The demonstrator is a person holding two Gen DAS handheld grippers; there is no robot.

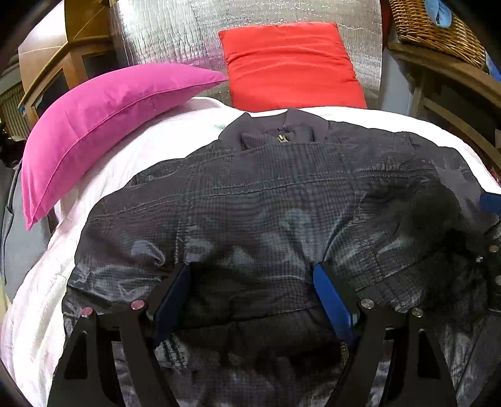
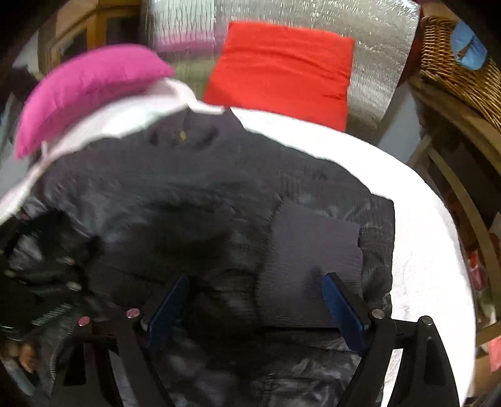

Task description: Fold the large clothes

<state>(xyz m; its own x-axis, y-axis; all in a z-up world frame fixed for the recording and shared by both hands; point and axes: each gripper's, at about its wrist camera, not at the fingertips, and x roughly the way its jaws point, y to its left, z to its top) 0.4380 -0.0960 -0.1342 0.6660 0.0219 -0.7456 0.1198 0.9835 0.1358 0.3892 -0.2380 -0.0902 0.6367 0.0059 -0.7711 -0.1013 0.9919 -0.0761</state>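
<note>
A large dark grey quilted jacket point(image 1: 266, 200) lies spread on a white bed point(image 1: 94, 194), collar and zip toward the far pillows. My left gripper point(image 1: 252, 281) is open, its blue-padded fingers wide apart just above the jacket's lower hem. My right gripper point(image 2: 256, 291) is open too, hovering over the jacket point(image 2: 188, 194) near a ribbed knit cuff point(image 2: 313, 250) on the right. The right gripper's edge shows at the far right of the left wrist view point(image 1: 491, 203); the left gripper shows at the left of the right wrist view point(image 2: 47, 266).
A pink pillow point(image 1: 103, 125) and a red pillow point(image 1: 291, 65) lie at the head of the bed against a silver foil wall. A wicker basket point(image 1: 438, 28) sits on a wooden shelf at right. A wooden cabinet point(image 1: 62, 62) stands at left.
</note>
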